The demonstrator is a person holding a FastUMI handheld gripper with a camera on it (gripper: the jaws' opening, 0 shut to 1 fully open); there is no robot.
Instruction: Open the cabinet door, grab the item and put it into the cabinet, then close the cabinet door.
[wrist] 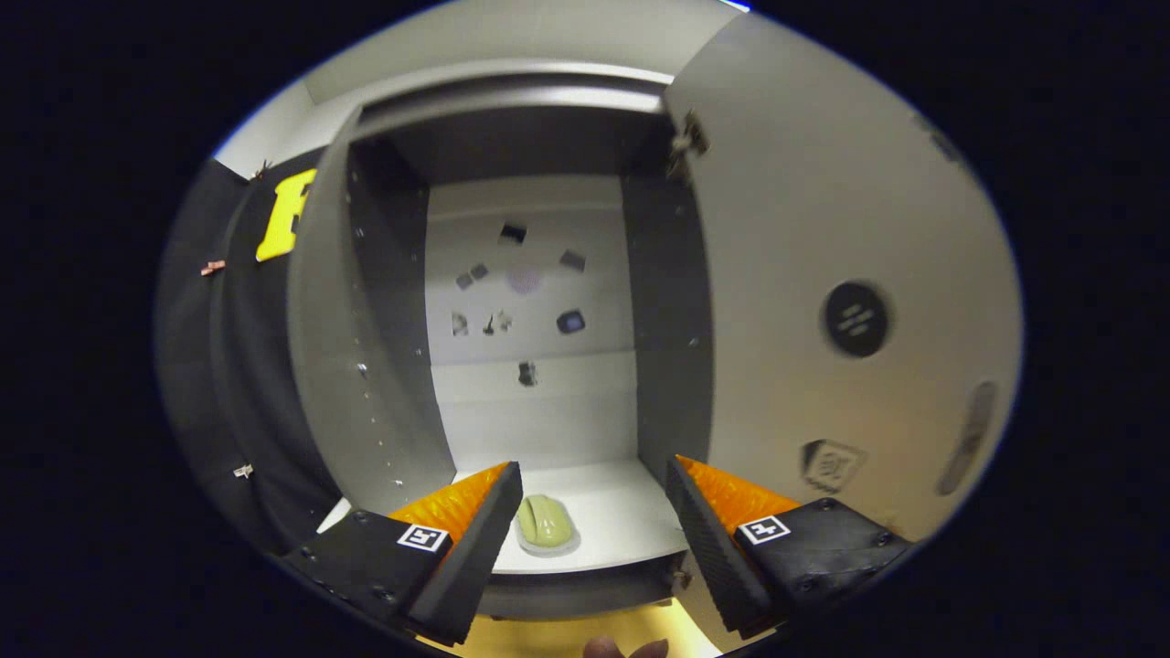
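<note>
Item [546,522] lies on the cabinet shelf [622,516], between my fingers but beyond them; my tool [592,539] gapes empty, presumably released, leaving the open door [823,228] at my right to close.

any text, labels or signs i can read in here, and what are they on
None can be read.
Round dark sticker on the open cabinet door: pale lines, too blurred.
Square tag lower on the door: too blurred.
Small stickers on the cabinet's back wall: too small.
Square markers on the open gripper: patterns, not words. A green item lies between its fingers.
</note>
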